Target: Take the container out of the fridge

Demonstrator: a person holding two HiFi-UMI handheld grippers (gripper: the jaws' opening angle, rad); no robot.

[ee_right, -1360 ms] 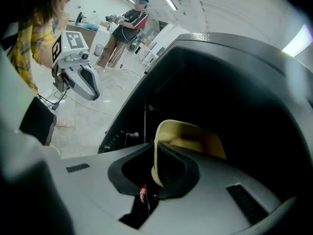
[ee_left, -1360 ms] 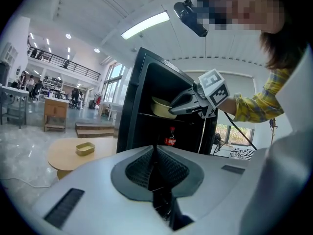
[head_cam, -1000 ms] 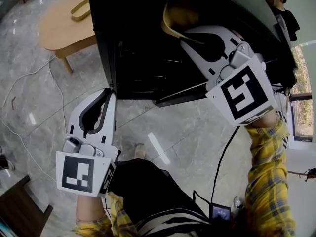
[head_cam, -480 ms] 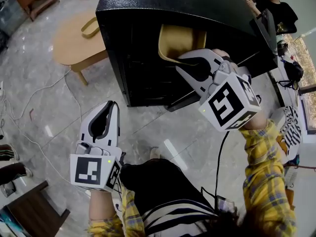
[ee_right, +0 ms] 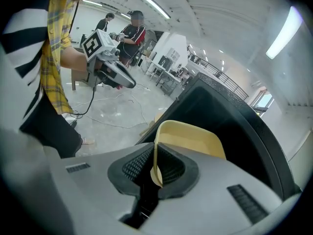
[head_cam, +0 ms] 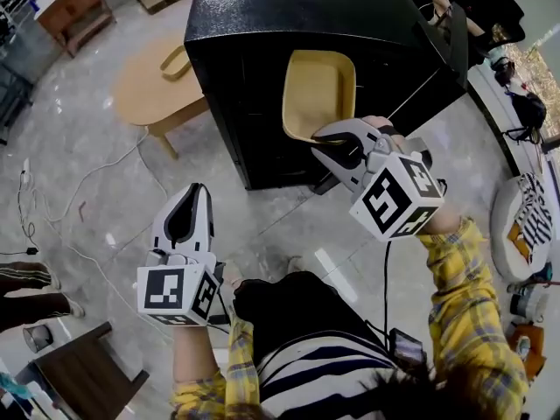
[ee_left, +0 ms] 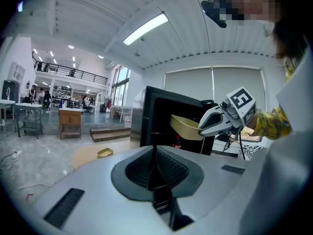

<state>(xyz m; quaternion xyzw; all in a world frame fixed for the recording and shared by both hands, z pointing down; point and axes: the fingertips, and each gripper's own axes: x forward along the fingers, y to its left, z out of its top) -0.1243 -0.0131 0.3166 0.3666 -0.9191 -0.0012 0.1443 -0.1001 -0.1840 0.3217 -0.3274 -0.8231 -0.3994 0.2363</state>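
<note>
In the head view, a black fridge (head_cam: 262, 24) is seen standing on a grey stone floor (head_cam: 105, 234), with its dark front turned toward the person. The yellow container (head_cam: 319, 90) is located at that front, tilted so that its hollow faces the camera. Its near rim is clamped by the right gripper (head_cam: 320, 142), which is carried on an arm in a yellow plaid sleeve (head_cam: 464, 296). The left gripper (head_cam: 196, 191) is held lower and to the left, over the floor and well apart from the fridge. Its fingers are pressed together and nothing is carried in them. A round wooden table (head_cam: 144, 94) stands beside the fridge, and a small yellow object (head_cam: 175, 59) lies on it. A thin cable (head_cam: 87, 178) runs across the floor near the table. In the left gripper view, the two ribbed pads are seen meeting with nothing between them. Beyond them, the container is shown projecting from the fridge's open front, held at its rim by the right gripper. In the right gripper view, the pads are closed on the thin rim of the container, which stands edge-on between them. The body of the container extends away toward the dark interior of the fridge. At upper left the left gripper is visible, and a standing person (ee_right: 133, 33) is seen farther back in the room.
</note>
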